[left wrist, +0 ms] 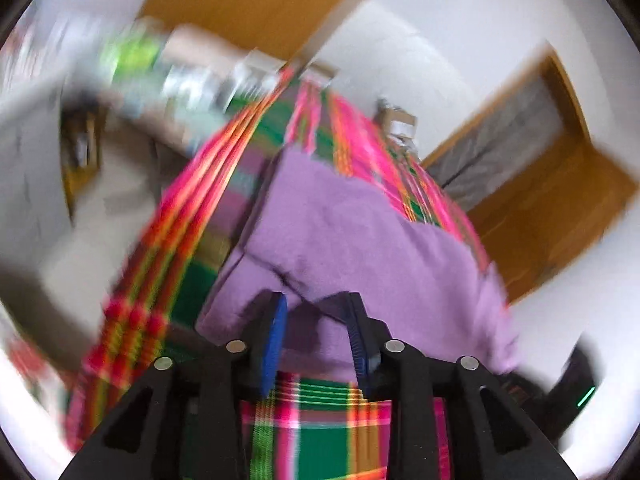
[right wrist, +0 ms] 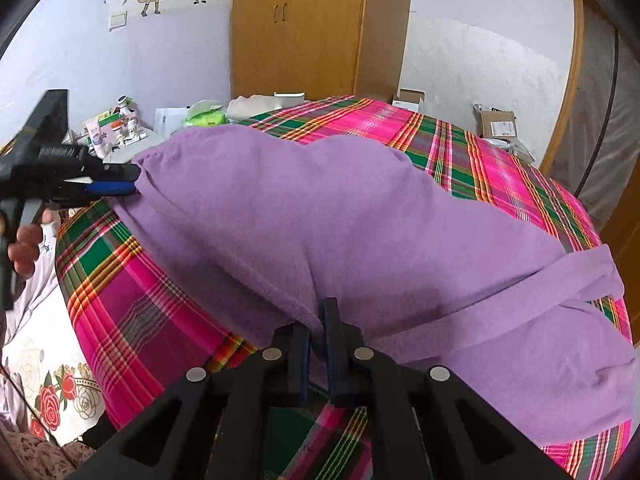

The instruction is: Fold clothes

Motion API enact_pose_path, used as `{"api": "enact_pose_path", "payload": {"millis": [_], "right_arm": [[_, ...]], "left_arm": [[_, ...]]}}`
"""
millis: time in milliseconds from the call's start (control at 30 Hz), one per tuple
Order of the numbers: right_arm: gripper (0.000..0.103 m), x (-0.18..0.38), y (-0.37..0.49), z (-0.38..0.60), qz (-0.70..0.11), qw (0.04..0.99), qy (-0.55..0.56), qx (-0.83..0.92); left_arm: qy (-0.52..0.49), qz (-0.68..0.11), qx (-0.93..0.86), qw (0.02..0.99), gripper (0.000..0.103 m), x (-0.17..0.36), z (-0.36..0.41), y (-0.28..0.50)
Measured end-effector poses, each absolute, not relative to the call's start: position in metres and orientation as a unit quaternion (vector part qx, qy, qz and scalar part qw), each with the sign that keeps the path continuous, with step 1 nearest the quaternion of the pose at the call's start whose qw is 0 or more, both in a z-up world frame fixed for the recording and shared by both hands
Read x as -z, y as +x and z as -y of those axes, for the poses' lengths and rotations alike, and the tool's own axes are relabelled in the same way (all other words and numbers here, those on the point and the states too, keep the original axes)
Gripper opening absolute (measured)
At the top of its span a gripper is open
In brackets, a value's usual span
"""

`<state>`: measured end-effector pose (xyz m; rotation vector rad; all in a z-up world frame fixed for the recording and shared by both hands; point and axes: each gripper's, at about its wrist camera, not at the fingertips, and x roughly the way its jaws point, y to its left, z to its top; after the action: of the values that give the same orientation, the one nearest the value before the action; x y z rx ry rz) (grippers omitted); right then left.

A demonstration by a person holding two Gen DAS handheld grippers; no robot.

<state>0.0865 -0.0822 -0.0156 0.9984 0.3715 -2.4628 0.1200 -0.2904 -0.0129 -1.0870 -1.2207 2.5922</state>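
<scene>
A purple fleece garment (right wrist: 320, 208) lies spread across a bed with a pink and green plaid cover (right wrist: 480, 148). My right gripper (right wrist: 318, 332) is shut on the garment's near edge, pinching a fold between its fingers. At the far left, my left gripper (right wrist: 128, 180) holds the garment's other end, raised a little off the bed. In the blurred left wrist view, the left gripper (left wrist: 318, 320) is clamped on a thick bunch of the purple garment (left wrist: 340, 220), above the plaid cover (left wrist: 312, 440). A sleeve (right wrist: 580, 272) trails off to the right.
A wooden wardrobe (right wrist: 300, 28) stands behind the bed. A cluttered bedside table (right wrist: 116, 128) sits at the left and cardboard boxes (right wrist: 496, 124) at the far right. A person's hand (right wrist: 24, 248) grips the left tool. Floral bedding (right wrist: 48, 380) shows at lower left.
</scene>
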Motion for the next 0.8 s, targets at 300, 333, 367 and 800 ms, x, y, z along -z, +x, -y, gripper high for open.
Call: {"api": "enact_pose_path", "payload": {"millis": [300,333,367,800], "right_arm": [[0.007,0.021,0.085,0.08,-0.132,0.225,0.367,0.893],[0.007,0.021,0.085,0.08,-0.131,0.224,0.366,0.893],[0.007,0.02,0.085,0.08,-0.131,0.224,0.366,0.894],[0.006,-0.014,0.102,0.074,-0.126,0.217,0.307,0.918]], "left_arm": [[-0.344,0.471,-0.812,0.011,0.031,0.017,0.305,0.102],[-0.344,0.482,-0.806,0.007,0.031,0.019,0.306,0.101],[-0.342,0.485,-0.805,0.006,0.031,0.019,0.306,0.1],[-0.29,0.469,-0.834,-0.015,0.012,-0.012,0.297,0.138]]}}
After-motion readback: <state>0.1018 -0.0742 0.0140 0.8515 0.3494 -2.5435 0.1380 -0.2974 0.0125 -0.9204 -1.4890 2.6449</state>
